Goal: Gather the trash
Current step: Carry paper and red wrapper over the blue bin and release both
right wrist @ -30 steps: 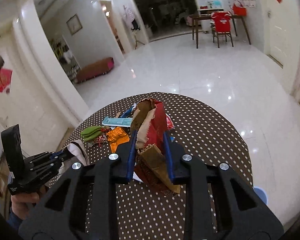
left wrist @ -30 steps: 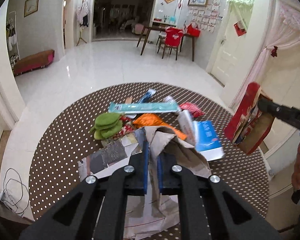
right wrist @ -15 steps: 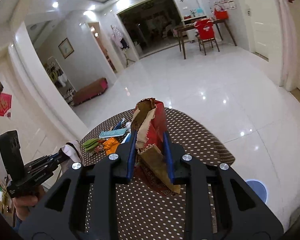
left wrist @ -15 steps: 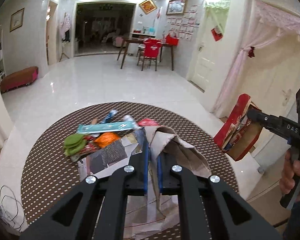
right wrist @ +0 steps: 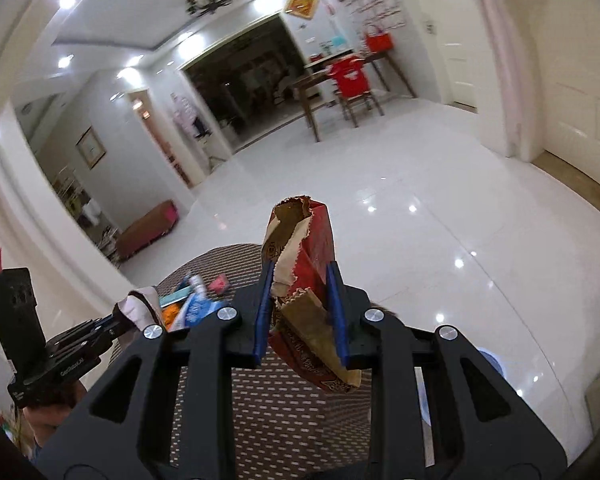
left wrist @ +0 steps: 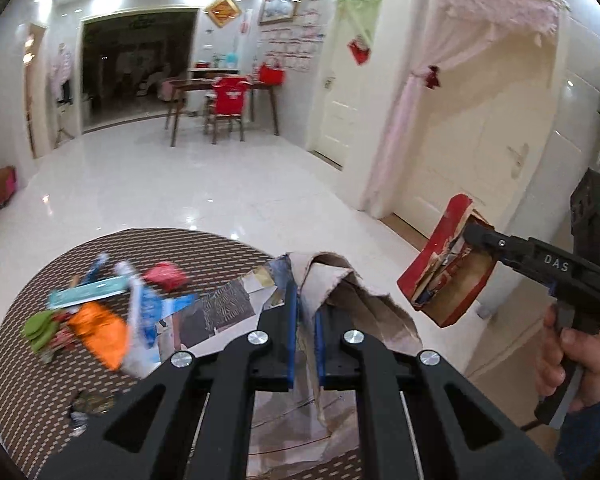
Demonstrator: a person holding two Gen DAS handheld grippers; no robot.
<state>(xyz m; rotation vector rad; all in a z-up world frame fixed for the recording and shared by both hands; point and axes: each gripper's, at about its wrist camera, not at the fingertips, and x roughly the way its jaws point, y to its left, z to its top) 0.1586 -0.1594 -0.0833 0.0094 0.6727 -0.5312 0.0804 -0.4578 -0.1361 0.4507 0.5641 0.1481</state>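
Trash was in both grippers: the left gripper (left wrist: 303,322) had its jaws closed on crumpled paper (left wrist: 340,292), which rose between and ahead of them, and the right gripper (right wrist: 300,312) was clamped on a red bag (right wrist: 304,264) that stood up between its jaws and hung below them. Both loads were held up off the table (left wrist: 28,380). Carrying looked like the step in hand, judging by the lifted pieces; the next move would call for finding a bin, and none could be made out in either view. More wrappers (left wrist: 96,320) lay on the table, left of and beyond the left jaws, so collecting seemed far from finished. The table's rim curved just ahead of the right jaws, with bare floor (right wrist: 440,200) beyond giving wide room to swing; the red bag hung near the left jaws' right side, apart from the paper.
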